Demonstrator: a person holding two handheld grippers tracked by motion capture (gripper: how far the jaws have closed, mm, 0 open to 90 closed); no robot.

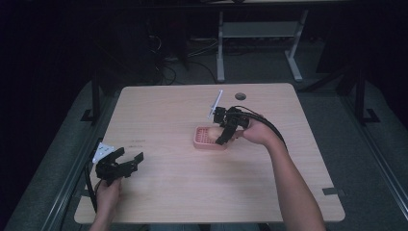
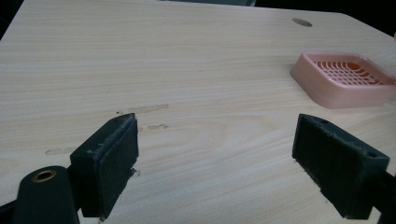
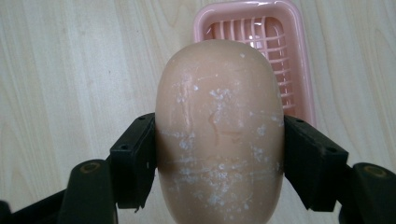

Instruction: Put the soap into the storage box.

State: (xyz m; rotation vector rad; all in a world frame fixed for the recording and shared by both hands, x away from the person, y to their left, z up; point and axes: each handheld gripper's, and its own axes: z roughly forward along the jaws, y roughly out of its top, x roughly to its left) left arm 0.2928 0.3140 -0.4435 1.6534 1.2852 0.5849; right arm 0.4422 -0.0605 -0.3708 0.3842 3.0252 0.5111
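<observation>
A tan oval bar of soap (image 3: pixel 219 130), flecked with white, sits between the two black jaws of my right gripper (image 3: pixel 219 158), which is shut on it. Just beyond it lies a pink slotted soap dish (image 3: pixel 261 51). From above, the right gripper (image 1: pixel 225 131) holds the soap (image 1: pixel 212 131) over the dish (image 1: pixel 204 143) at mid-table. My left gripper (image 1: pixel 129 161) rests open near the table's front left edge, nothing between its pads (image 2: pixel 112 158); the pink dish (image 2: pixel 345 79) lies ahead to its right.
The light wooden table (image 1: pixel 168 110) has a round cable hole (image 1: pixel 240 96) at the back. A white desk frame (image 1: pixel 260 38) stands on the floor behind the table. A white tag (image 1: pixel 102 152) sits on the left gripper.
</observation>
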